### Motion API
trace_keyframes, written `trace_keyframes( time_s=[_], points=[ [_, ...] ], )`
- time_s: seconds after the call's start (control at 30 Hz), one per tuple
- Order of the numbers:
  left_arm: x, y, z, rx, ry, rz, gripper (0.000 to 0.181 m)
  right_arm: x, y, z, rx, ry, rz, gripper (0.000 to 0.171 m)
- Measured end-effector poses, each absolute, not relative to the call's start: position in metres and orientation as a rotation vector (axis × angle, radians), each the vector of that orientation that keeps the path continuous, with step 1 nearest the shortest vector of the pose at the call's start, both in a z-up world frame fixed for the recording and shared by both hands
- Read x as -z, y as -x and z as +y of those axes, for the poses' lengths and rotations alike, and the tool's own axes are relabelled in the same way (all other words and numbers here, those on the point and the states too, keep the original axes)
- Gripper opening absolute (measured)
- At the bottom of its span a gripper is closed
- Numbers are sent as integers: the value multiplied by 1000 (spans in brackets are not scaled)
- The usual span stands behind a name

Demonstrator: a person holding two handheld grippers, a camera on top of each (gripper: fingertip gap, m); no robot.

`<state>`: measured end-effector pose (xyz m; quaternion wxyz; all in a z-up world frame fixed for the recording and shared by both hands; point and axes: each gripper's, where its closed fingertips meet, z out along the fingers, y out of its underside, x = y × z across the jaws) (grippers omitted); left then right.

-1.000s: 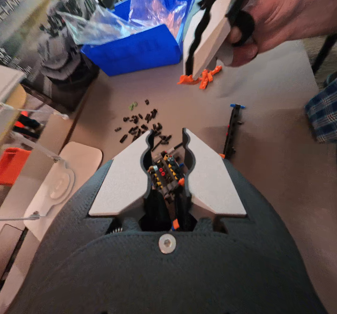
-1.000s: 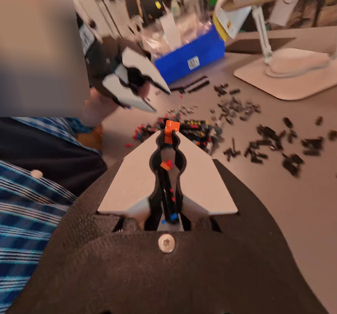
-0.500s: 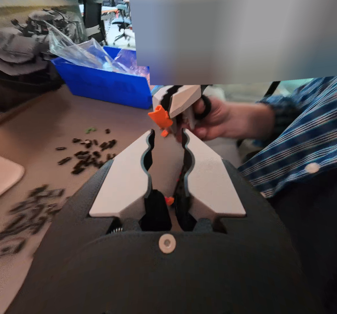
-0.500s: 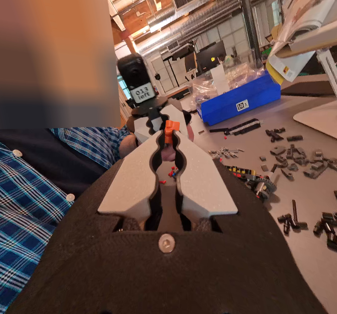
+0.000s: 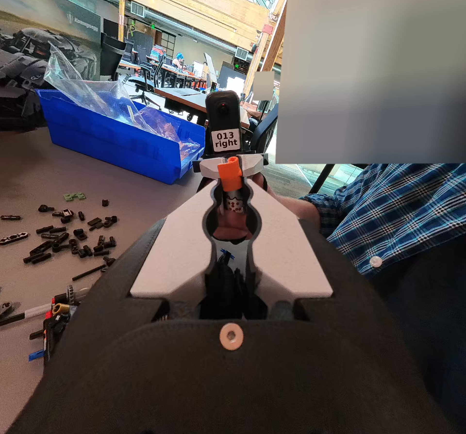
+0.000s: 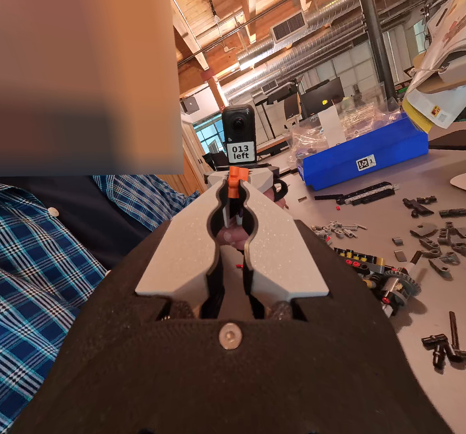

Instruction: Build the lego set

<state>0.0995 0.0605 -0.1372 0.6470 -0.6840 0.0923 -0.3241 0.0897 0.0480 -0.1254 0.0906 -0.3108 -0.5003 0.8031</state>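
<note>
Orange piece (image 5: 230,175) first: in the left wrist view it sits up in the air, between the tips of the left gripper (image 5: 230,187), whose jaws look closed on its lower end. The right gripper (image 5: 230,168) faces it and grips the same piece. Black bits (image 5: 73,235) lie on the table (image 5: 151,195) toward its left edge, near a blue bin (image 5: 118,139).

In the right wrist view, the right gripper (image 6: 233,185) pinches the orange piece (image 6: 234,181), jaws clenched. A half-built model (image 6: 383,278) rests on the table (image 6: 378,220) at the right.

I think the piece is tiny, light, hard and slick. Grip its flat sides so it won't pop out.
</note>
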Motion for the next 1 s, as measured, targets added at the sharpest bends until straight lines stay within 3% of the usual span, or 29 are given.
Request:
trace_keyframes(
  time_s=[0.43,0.77,1.0],
  points=[
    [155,-90,63,549,1722,287,13,142,-83,52,-2130,1011,-1631,6],
    [187,-77,66,14,1958,564,13,167,-76,54,-1674,1143,-1866,15],
    [191,-73,67,-194,1984,663,13,176,-72,58,-1524,1213,-1895,4]
  ],
)
